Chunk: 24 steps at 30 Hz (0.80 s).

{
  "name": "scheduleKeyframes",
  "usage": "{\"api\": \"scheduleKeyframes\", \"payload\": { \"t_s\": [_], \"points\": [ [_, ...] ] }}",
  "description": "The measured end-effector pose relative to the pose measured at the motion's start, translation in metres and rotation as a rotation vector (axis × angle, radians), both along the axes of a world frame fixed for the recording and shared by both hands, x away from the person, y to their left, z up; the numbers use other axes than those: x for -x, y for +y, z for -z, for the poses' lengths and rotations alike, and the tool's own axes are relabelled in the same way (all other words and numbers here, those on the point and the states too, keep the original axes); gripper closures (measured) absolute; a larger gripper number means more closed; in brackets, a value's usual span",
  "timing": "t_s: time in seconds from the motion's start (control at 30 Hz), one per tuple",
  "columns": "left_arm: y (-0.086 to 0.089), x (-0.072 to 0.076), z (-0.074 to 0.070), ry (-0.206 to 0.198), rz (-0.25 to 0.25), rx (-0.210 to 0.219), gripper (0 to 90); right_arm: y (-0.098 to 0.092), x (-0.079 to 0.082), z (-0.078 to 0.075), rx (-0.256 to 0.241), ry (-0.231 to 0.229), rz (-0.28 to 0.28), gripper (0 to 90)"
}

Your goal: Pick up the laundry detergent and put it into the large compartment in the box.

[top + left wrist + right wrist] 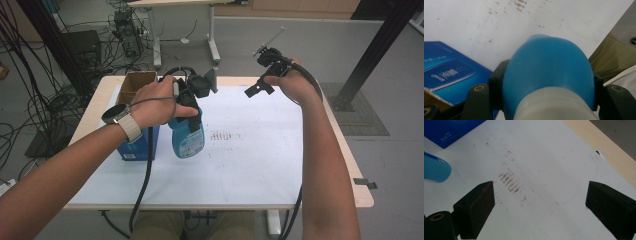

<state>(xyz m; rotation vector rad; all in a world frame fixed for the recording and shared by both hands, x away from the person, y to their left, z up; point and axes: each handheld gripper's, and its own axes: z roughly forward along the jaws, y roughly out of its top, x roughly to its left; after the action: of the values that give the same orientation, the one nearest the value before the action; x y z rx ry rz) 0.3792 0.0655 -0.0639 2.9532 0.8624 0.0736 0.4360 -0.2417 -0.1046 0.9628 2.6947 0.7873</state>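
Bottle [549,75] base hidden beyond left claw [192,107]

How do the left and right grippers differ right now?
The left gripper is shut on the blue bottle, beside the blue box; the right gripper is open and holds nothing. The left is low at the white sheet; the right is raised, farther back. Both have black jaws.

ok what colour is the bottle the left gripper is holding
Light blue bottle, with a pale grey neck; clearest in the left gripper view.
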Motion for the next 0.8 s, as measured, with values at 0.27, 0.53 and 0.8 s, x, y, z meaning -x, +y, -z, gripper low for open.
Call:
{"api": "scheduleKeyframes", "payload": {
  "t_s": [0.27, 0.53, 0.8],
  "points": [
    [0.016, -0.005, -0.021, -0.015, -0.084, 0.022, 38.3, -0.002, 0.001, -0.001, 0.002, -0.008, 0.002, 8.5],
    [0.031, -0.009, -0.036, -0.015, -0.168, 0.054, 38.1, -0.004, 0.004, -0.003, -0.003, -0.017, 0.002, 8.5],
    [0.043, -0.01, -0.053, -0.031, -0.243, 0.056, 38.0, -0.006, 0.003, -0.004, -0.004, -0.021, 0.0, 8.5]
  ]
}}
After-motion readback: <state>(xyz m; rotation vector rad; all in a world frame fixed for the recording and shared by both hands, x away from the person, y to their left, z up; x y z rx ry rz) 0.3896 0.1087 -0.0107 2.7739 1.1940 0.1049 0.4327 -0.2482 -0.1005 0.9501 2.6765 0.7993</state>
